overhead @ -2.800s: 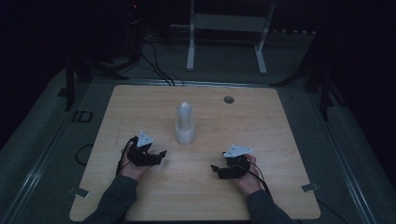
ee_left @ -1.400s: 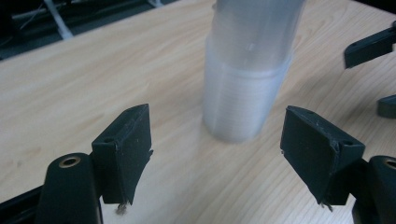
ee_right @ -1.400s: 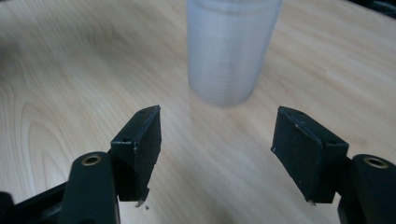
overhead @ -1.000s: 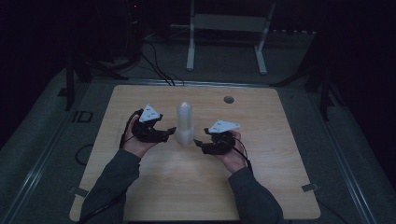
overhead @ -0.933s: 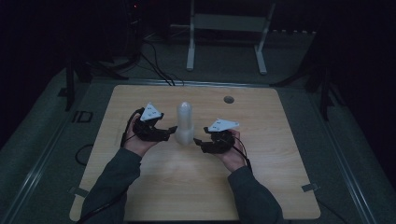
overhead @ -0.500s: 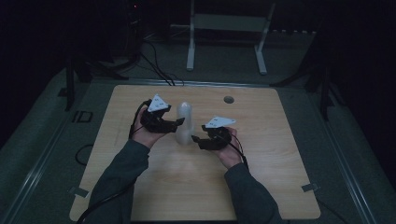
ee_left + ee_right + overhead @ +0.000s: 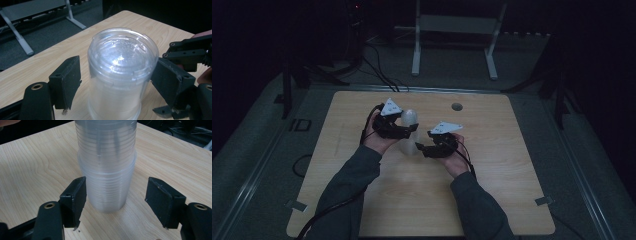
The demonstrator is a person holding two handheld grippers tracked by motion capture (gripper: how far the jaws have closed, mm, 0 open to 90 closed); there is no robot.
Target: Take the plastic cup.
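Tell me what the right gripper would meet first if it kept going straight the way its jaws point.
Most likely the lower part of the stack of clear plastic cups, standing upside down on the table. The right gripper points at it with jaws open either side, the pads apparently clear of it.

The cups [image 7: 120,75] are clear plastic ringed with fine ridges, the bench [image 7: 512,170] is pale wood with a wavy grain, both tools [image 7: 409,131] [image 7: 421,149] are black with light grey plates, and the sleeves [image 7: 477,210] are dark grey.
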